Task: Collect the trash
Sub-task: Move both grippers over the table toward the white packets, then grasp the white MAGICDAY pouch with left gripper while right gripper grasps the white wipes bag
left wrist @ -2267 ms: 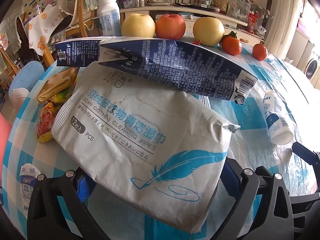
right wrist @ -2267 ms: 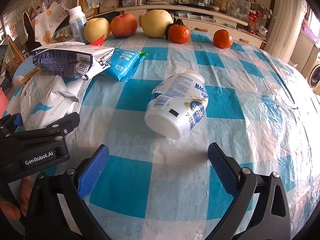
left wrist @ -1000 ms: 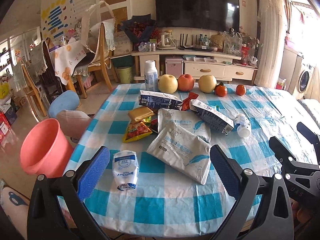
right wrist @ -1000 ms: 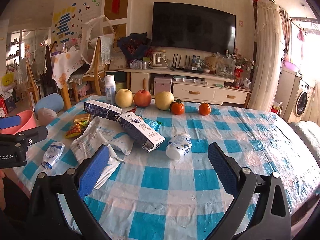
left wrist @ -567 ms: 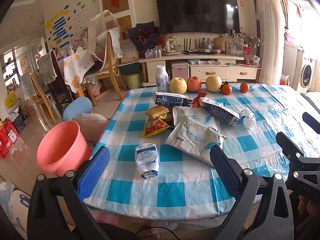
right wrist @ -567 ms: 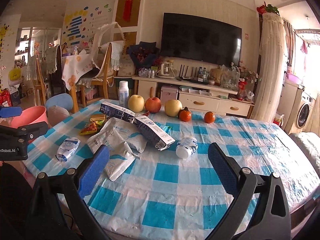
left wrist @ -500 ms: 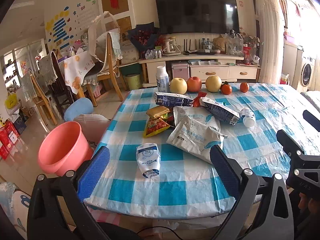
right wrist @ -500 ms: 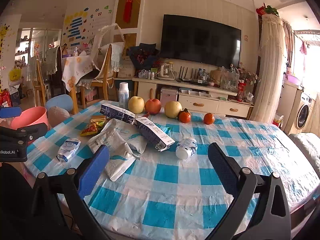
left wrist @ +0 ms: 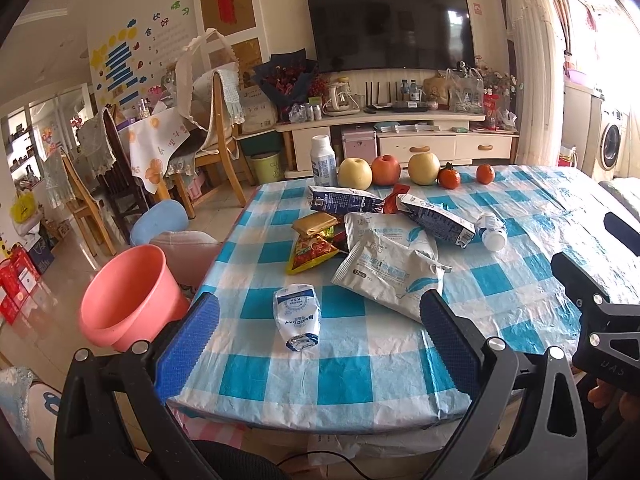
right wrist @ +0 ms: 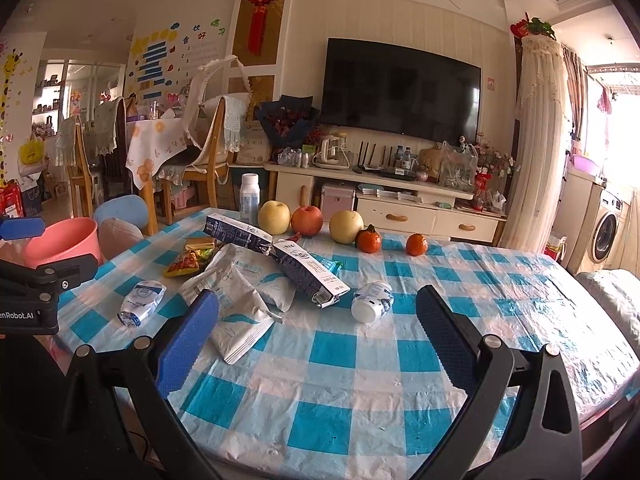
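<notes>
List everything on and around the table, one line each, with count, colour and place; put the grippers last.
wipes packs: two, white, overlapping at table centre
cartons: two, dark blue, lying behind the packs
snack wrappers: several, yellow and red, left of the packs
lying bottle: one, white, right of the cartons
squashed bottle: one, white, near front edge
upright bottle: one, white, far edge
fruit: three apples, two oranges, far edge
bucket: one, pink, on floor left of table
left gripper: fingers open, empty
right gripper: fingers open, empty
</notes>
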